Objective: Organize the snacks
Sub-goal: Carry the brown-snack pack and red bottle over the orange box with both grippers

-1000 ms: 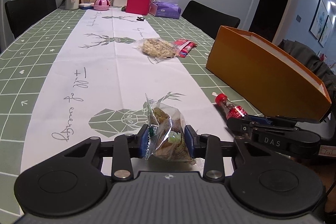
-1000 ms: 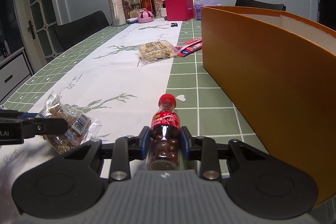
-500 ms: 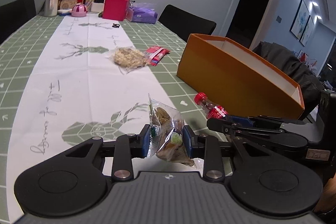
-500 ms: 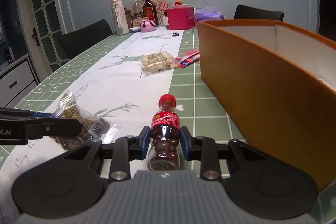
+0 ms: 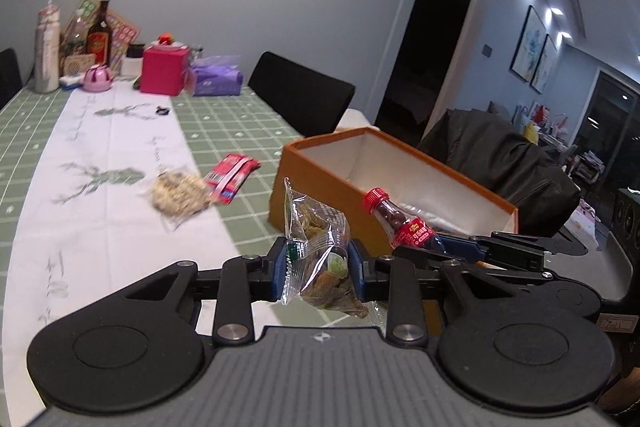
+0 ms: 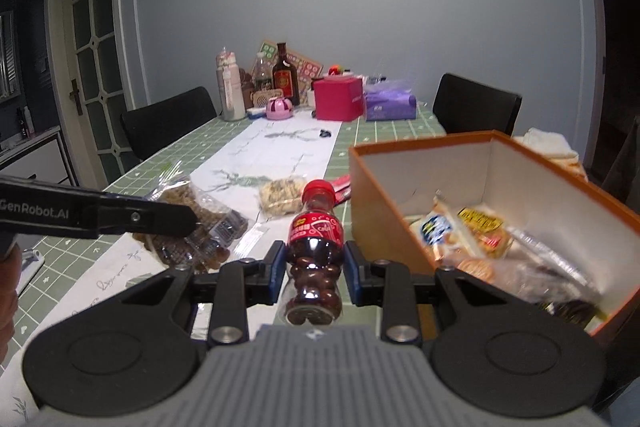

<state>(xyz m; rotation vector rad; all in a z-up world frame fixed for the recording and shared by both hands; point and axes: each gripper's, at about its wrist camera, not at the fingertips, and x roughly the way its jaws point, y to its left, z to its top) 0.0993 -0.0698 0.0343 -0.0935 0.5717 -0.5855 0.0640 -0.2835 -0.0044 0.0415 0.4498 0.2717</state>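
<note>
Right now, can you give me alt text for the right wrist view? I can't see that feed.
The right gripper is shut on a small red-capped bottle of brown candies, held above the table beside an open orange box with packaged snacks inside. At left, the left gripper holds a clear snack bag.

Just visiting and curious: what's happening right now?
Left tool shut on snack bag; right tool shut on cola bottle. Orange box alongside, nothing blocking.

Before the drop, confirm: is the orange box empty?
No, the orange box already holds several wrapped snack packets on its floor in the right wrist view.
</note>
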